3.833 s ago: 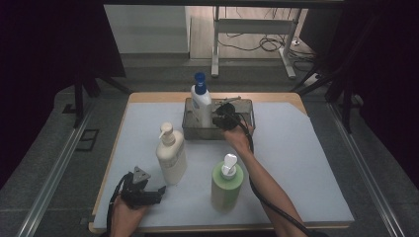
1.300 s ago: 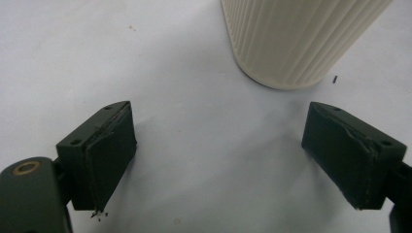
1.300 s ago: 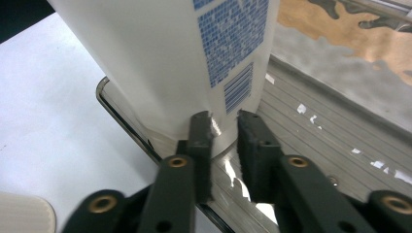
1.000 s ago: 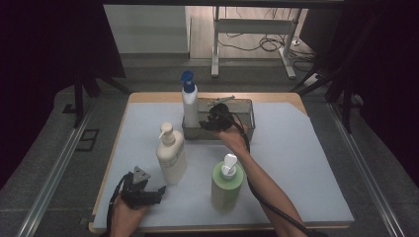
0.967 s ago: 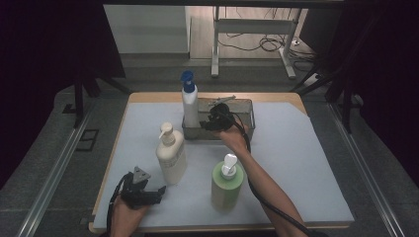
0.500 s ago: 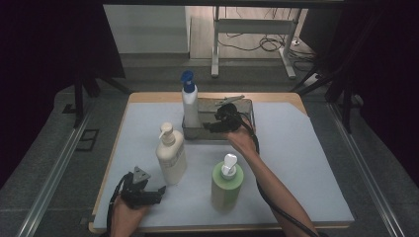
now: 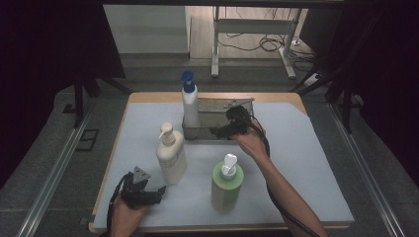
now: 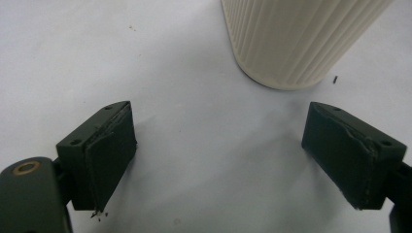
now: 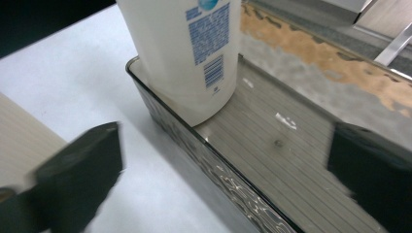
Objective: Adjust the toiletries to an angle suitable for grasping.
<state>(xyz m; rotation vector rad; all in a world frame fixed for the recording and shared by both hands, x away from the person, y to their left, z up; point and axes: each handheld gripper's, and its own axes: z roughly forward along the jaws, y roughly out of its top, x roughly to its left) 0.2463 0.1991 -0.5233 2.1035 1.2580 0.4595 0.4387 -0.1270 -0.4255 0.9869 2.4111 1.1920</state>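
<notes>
At the lower left of the high view the left gripper rests on the white table cover — jaws spread wide, nothing between them, the ribbed cream pump bottle just beyond. Toward the middle, the white bottle with the blue cap stands upright in the left end of the grey tray. Right of it the right gripper hovers at the tray's near wall — its jaws have just been opening, now wide and empty. Lower centre stands a green pump bottle.
</notes>
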